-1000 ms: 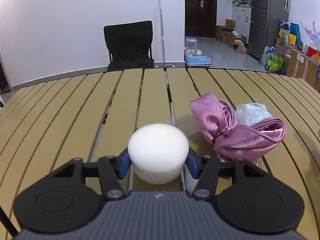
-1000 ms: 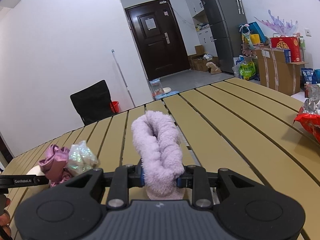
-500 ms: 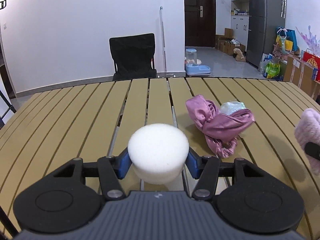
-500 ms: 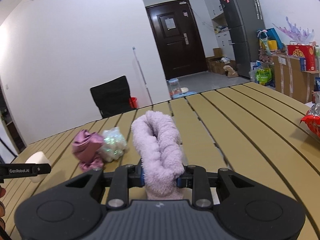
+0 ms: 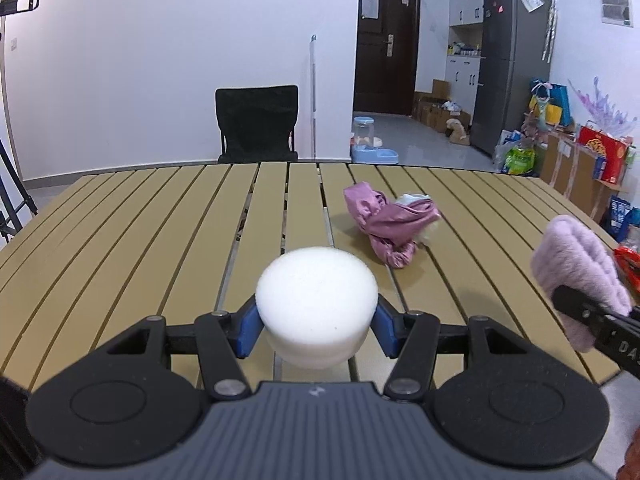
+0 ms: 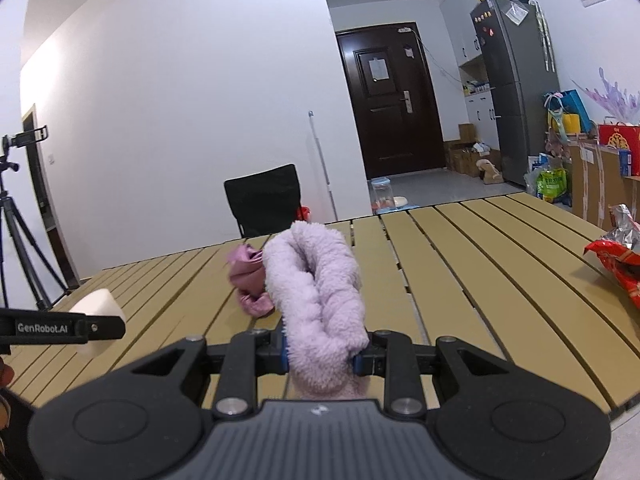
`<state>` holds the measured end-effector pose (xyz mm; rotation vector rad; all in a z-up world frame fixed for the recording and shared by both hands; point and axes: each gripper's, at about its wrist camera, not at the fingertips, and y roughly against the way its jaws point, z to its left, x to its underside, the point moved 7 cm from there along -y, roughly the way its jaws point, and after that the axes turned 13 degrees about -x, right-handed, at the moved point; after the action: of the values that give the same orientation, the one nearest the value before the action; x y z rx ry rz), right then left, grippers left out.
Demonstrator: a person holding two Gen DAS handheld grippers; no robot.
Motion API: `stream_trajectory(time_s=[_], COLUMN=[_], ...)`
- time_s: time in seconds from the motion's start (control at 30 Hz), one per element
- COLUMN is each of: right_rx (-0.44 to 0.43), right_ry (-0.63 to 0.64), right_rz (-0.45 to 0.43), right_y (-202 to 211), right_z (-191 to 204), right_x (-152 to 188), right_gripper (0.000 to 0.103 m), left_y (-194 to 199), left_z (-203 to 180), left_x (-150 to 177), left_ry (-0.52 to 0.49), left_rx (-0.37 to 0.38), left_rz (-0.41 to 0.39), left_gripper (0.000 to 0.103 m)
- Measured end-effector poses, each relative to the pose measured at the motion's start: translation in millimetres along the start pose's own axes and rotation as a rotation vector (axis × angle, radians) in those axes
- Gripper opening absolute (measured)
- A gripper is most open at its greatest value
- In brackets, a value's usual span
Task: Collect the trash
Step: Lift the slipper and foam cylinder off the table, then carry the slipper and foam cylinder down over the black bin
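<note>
Left wrist view shows the left gripper (image 5: 316,320) squeezing a round white sponge (image 5: 317,307) between its blue pads, low in the middle of the frame. A second ago the pink satin cloth (image 5: 390,222) lay close by, just right of the sponge. Now it sits farther up the frame, near the middle of the slatted table (image 5: 140,240), with a bit of clear plastic wrap (image 5: 408,199) peeking out behind it. So the sponge is being carried back, away from the table.

Right wrist view tells the same story. The right gripper (image 6: 324,354) is clamped tight on a fluffy lilac sock (image 6: 318,292), and more of the table edge shows now at the lower right. A red snack wrapper (image 6: 618,258) lies at the right edge of the frame.

Both hands are full and pulling away. I think they are heading for a bin, which I cannot see. The pink cloth, the plastic and the wrapper are not yet picked up.
</note>
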<state>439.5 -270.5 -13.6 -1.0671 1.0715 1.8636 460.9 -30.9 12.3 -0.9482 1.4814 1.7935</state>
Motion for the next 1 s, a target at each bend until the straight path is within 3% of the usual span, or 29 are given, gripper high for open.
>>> stream_trajectory(time_s=[0.3,0.53,1.0], right_rx=[-0.024,-0.035,-0.052], right_ry=[0.003,-0.008,0.042], right_rz=[0.001,0.025,0.137], right_y=[43.4,68.3,103.3], right_z=[21.1,30.9,58.3], right_x=[23.5,44.3,100.0], right_gripper=[0.026,0.026,0.026], left_y=[56.5,78.6,120.7], left_z=[9.3,13.4,31.6], left_x=[23.1,48.5,101.3], left_ry=[0.006,0.012,0.044], left_rx=[0.013,0.023,0.035], left_rz=[-0.031,-0.016,0.007], left_gripper=[0.057,0.057,0.057])
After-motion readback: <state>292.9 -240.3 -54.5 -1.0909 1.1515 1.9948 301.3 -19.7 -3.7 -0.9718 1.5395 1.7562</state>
